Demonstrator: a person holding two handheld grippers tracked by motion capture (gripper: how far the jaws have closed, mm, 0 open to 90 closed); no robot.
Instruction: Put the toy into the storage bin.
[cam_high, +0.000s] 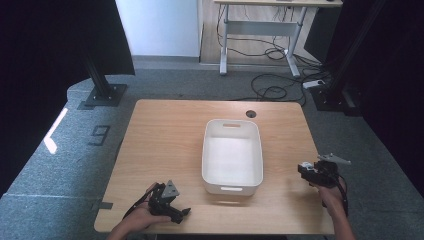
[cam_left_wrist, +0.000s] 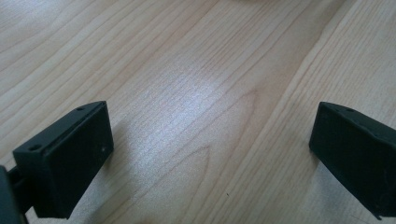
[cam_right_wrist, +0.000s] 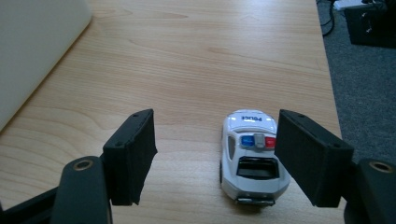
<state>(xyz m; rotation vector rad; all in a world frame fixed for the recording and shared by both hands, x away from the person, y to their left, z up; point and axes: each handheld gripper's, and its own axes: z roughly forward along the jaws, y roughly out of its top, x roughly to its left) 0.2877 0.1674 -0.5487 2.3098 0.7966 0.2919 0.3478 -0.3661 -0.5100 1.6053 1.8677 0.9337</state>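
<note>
Now toy police car (cam_right_wrist: 251, 156) between right gripper (cam_right_wrist: 215, 158) open jaws, nearer one.

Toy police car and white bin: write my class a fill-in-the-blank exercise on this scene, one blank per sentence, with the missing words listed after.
1. The toy police car stands on the wooden ____.
2. The right gripper has its jaws ____, with the car between them, close to one jaw.
3. The white bin in the middle of the table is ____ inside.
4. The left gripper has only bare ____ between its jaws.

Missing words: table; open; empty; wood
</note>
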